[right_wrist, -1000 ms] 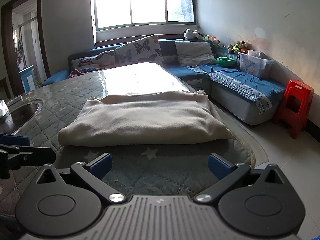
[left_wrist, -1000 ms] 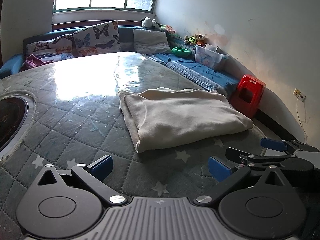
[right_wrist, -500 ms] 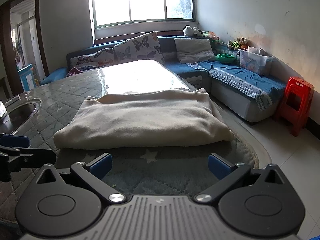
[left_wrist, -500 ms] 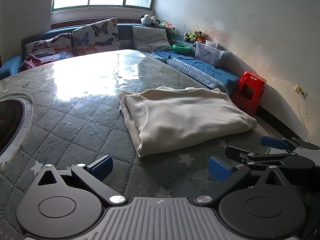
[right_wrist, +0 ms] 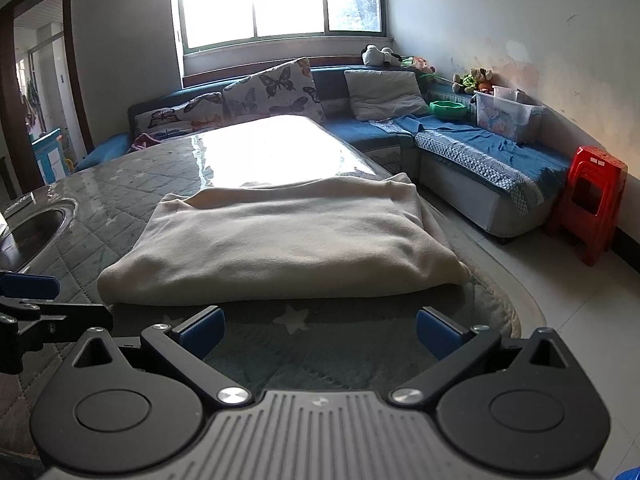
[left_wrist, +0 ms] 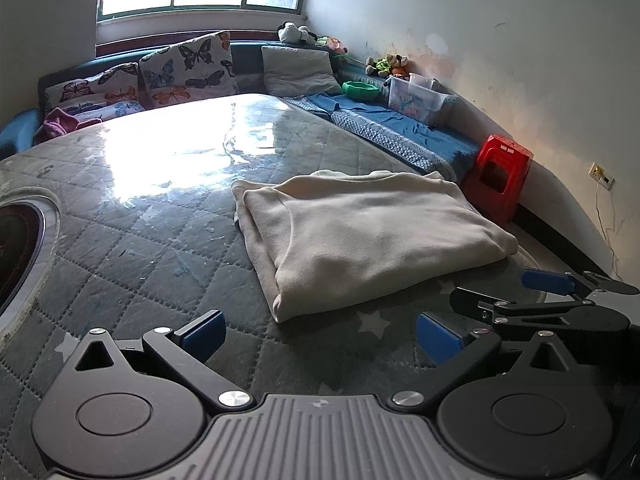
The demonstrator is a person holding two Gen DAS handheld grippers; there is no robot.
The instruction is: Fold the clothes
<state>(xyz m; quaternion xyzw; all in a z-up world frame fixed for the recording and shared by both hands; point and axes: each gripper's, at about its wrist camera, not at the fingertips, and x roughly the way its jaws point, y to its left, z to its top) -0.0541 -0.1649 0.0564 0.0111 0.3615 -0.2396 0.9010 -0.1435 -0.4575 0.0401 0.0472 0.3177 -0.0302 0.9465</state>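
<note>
- cream garment (left_wrist: 368, 236) sits folded on the quilted surface (left_wrist: 132, 248)
- left gripper (left_wrist: 320, 330) wide open, holding nothing
- right gripper (right_wrist: 318, 326) same, just short of the garment

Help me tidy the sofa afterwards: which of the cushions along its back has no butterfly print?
The plain grey cushion near the sofa's corner, below the plush panda. The butterfly cushions to its left are patterned.

You hold your left gripper (left_wrist: 320, 332) and right gripper (right_wrist: 319, 330) side by side, both spread wide and empty.
</note>
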